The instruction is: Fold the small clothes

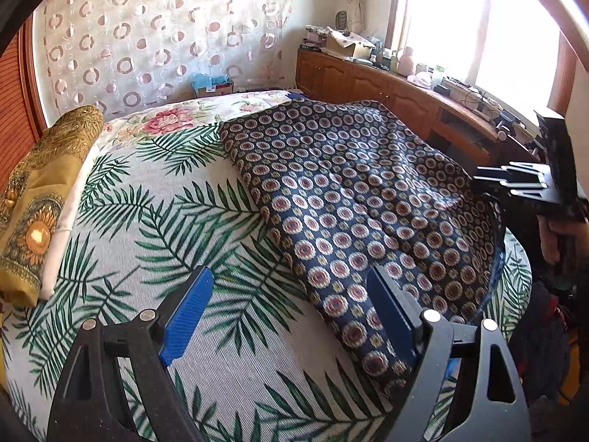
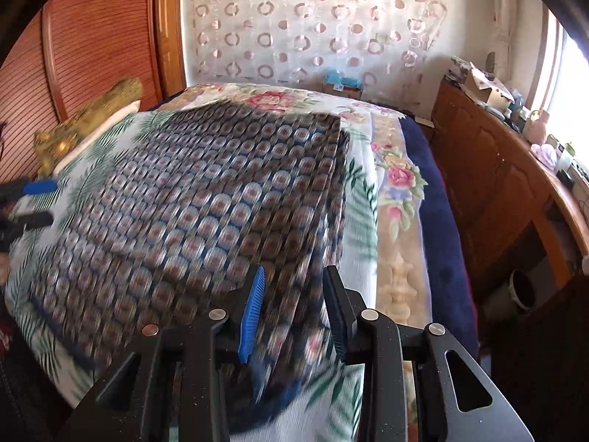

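A navy garment with round flower prints lies spread on the palm-leaf bed cover. My left gripper hovers open over the garment's near left edge, its blue pads wide apart and empty. The right gripper shows at the garment's far right side, with a hand on it. In the right wrist view the garment is motion-blurred. My right gripper stands partly open above the garment's near right edge, and nothing is pinched between the pads. The left gripper sits at the left edge of that view.
A golden patterned pillow lies along the bed's left side, and a floral quilt covers the far end. A cluttered wooden cabinet runs under the window on the right. A navy blanket hangs at the bed's right edge.
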`<action>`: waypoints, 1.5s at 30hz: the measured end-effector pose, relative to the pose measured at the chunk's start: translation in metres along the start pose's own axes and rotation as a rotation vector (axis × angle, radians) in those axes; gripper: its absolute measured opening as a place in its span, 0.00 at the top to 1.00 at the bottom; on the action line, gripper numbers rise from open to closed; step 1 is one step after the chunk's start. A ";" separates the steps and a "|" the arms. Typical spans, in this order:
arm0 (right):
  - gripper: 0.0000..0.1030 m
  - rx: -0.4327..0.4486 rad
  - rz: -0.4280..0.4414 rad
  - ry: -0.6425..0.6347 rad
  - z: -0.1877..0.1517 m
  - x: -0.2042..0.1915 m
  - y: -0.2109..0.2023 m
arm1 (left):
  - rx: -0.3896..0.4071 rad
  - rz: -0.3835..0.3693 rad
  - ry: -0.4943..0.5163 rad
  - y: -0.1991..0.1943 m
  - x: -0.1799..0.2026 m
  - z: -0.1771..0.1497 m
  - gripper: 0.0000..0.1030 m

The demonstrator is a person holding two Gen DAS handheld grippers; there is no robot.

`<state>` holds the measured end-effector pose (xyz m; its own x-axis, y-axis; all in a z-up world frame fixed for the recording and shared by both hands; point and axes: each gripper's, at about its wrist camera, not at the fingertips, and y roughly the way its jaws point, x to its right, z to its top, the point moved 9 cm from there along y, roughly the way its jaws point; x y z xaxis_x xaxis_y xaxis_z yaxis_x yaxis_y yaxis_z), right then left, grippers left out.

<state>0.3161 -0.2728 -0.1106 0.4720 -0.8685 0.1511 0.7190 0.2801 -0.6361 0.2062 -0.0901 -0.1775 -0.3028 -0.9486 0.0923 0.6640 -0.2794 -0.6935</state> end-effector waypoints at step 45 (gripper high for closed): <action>0.71 0.014 -0.020 0.122 -0.066 -0.019 -0.043 | -0.085 -0.194 -0.054 -0.004 0.038 -0.056 0.75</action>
<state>0.2424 -0.2951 -0.1366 0.3928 -0.9170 0.0701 0.7351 0.2672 -0.6231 0.1539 -0.1169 -0.2116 -0.3804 -0.8856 0.2664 0.5360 -0.4458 -0.7169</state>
